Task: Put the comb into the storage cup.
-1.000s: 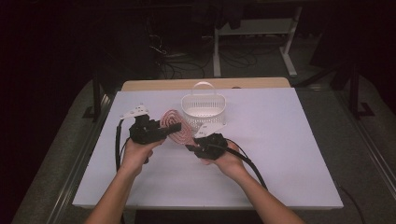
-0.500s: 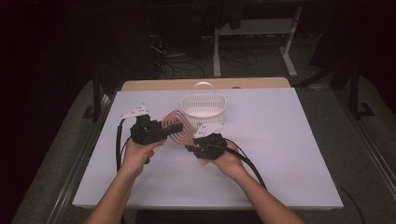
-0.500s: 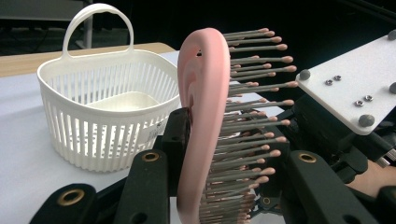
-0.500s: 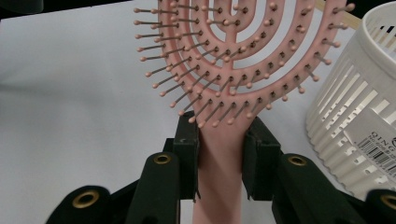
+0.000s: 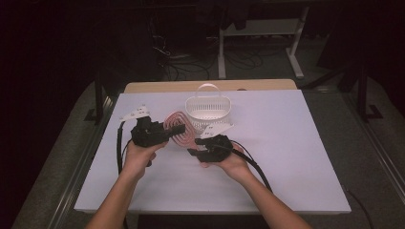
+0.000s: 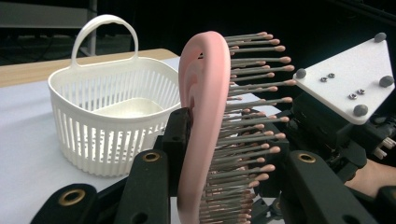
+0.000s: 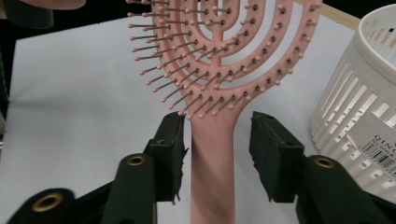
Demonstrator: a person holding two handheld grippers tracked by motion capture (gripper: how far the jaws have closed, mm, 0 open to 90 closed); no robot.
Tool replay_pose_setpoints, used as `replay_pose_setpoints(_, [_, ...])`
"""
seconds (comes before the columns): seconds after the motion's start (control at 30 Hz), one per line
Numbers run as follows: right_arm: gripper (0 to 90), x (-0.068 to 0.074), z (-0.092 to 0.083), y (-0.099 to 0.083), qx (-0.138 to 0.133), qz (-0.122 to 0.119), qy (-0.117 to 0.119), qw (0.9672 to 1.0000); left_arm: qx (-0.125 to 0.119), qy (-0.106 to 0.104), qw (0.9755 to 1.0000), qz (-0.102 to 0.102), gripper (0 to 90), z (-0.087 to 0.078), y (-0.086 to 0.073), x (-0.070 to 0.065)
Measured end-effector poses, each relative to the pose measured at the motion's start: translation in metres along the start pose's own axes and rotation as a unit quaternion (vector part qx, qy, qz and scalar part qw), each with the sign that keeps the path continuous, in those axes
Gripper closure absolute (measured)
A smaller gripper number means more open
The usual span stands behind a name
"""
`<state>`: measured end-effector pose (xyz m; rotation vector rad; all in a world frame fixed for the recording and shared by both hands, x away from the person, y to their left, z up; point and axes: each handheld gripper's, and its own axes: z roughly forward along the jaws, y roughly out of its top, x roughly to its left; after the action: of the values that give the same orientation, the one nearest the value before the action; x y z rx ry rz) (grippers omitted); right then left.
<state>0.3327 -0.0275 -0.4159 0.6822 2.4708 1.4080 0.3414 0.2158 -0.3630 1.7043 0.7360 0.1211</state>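
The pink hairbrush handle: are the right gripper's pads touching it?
Apart. The right gripper view shows table on both sides of the handle, between it and the right gripper pads.

The worktop (image 5: pixel 296 157) carries a basket (image 5: pixel 208 110) toward its far edge, near the middle. Just before the basket and a little to its left is the brush (image 5: pixel 177 128), held above the worktop between the two grippers — the left gripper (image 5: pixel 177 130) on its left, the right gripper (image 5: pixel 193 147) nearer the person and to the right. The brush handle (image 7: pixel 212 163) lies between the right fingers (image 7: pixel 170 149), with the basket to the right of it.
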Motion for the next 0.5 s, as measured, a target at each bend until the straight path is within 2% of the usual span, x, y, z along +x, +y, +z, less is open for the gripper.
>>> replay_pose_setpoints(0.23, [39.4,-0.006,-0.006,-0.001,-0.007,0.017,0.005,0.9998,-0.010,0.013,0.9999,0.000,64.7,-0.008,0.002,0.005])
replay_pose_setpoints(0.5, [31.2,-0.017,-0.016,-0.005,-0.005,0.040,-0.003,0.9992,-0.017,0.021,0.9996,-0.002,64.7,-0.016,0.004,0.010])
